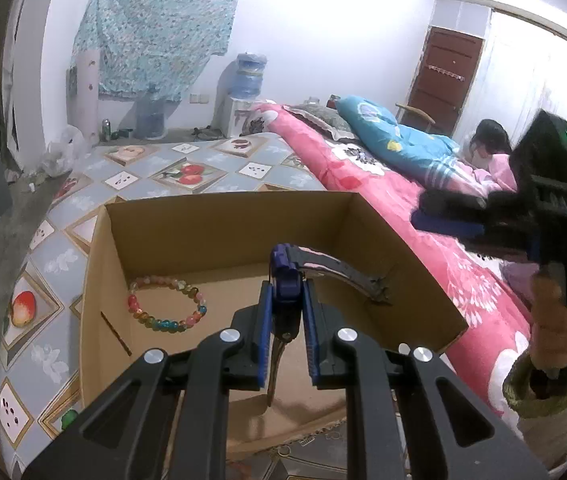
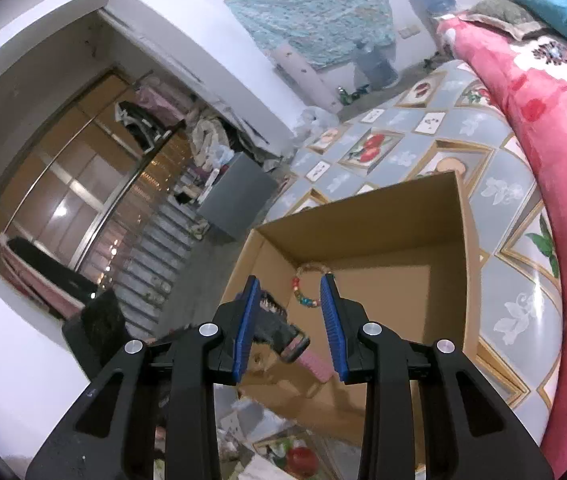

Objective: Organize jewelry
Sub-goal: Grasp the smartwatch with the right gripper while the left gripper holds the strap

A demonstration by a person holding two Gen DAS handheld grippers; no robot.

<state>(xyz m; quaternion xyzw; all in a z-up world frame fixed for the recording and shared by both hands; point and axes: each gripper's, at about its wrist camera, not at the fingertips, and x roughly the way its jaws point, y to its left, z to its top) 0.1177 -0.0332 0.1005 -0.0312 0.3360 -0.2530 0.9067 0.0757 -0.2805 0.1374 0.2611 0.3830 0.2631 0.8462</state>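
An open cardboard box stands on a fruit-patterned mat. A bracelet of coloured beads lies on the box floor at the left. My left gripper is shut on a watch with a blue case and dark strap, held over the box. My right gripper is open and empty above the box, with the bracelet beyond its tips. The right gripper also shows at the right of the left wrist view, held by a hand.
A bed with a pink floral blanket runs along the box's right side. A person lies at the far end. Water bottles stand by the far wall. A grey cabinet and clutter stand left of the mat.
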